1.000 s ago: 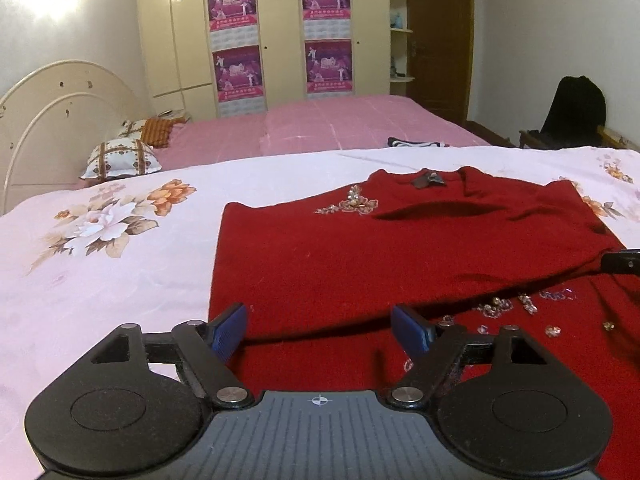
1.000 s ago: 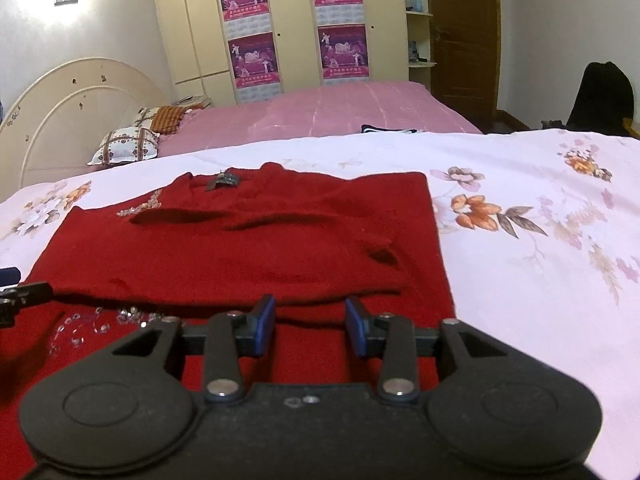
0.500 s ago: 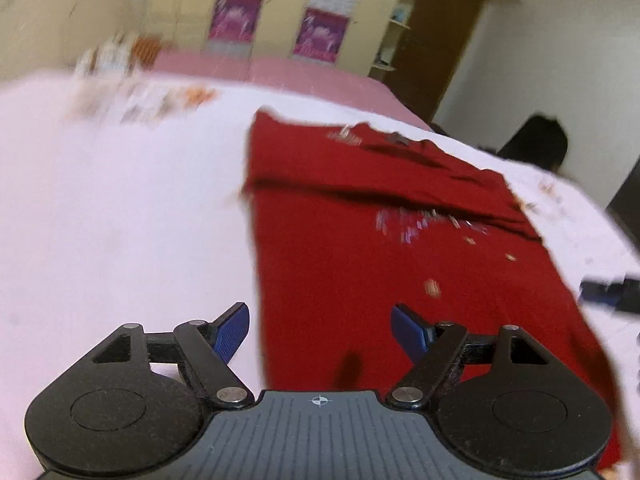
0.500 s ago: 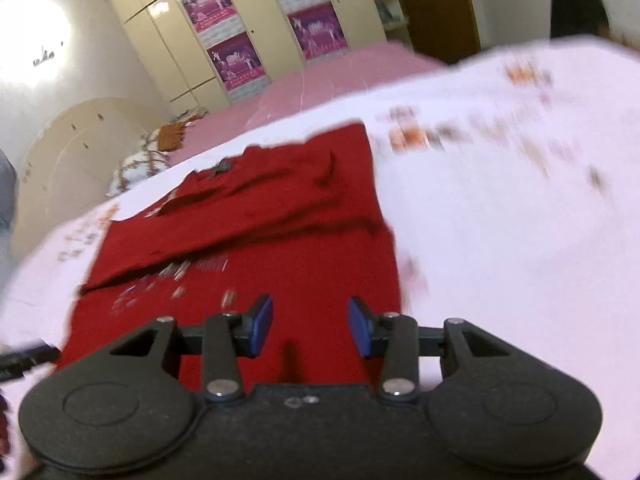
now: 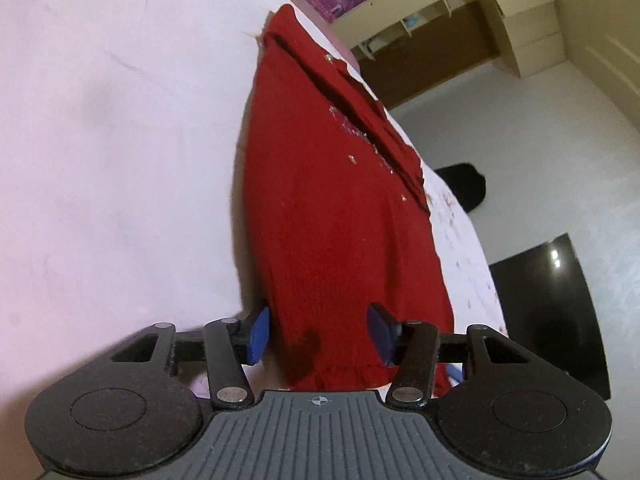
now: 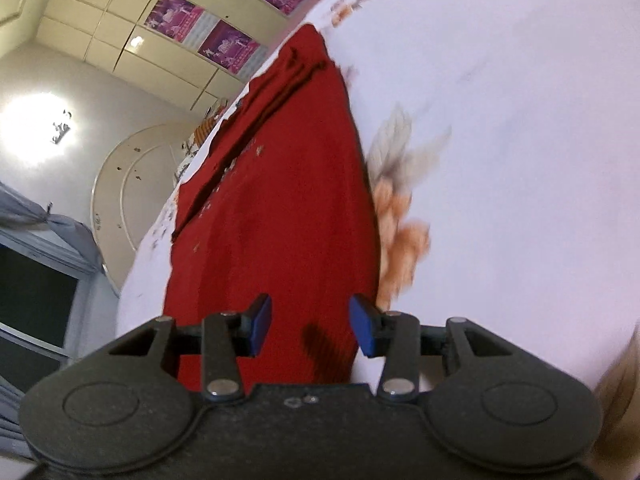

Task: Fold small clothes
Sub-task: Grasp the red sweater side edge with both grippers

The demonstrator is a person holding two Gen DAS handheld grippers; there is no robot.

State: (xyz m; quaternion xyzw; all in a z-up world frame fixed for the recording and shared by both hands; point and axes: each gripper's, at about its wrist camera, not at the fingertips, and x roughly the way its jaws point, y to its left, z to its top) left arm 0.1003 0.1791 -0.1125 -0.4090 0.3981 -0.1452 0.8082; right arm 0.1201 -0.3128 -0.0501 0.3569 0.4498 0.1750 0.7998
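A red knitted garment (image 5: pixel 336 208), beaded near its folded upper part, is spread flat on a pale floral bedsheet (image 5: pixel 120 160). Its near hem is straddled by the closing left gripper (image 5: pixel 318 336), pads apart from the cloth, and by the parted right gripper (image 6: pixel 310 330), nothing gripped. Bare sheet is seen beyond both side edges.

The red sweater (image 5: pixel 340 220) is a matt, fuzzy knit with shiny beads. The bed sheet (image 6: pixel 520 160) is smooth printed cloth. Both claw bodies are matt black plastic with metal rivets.
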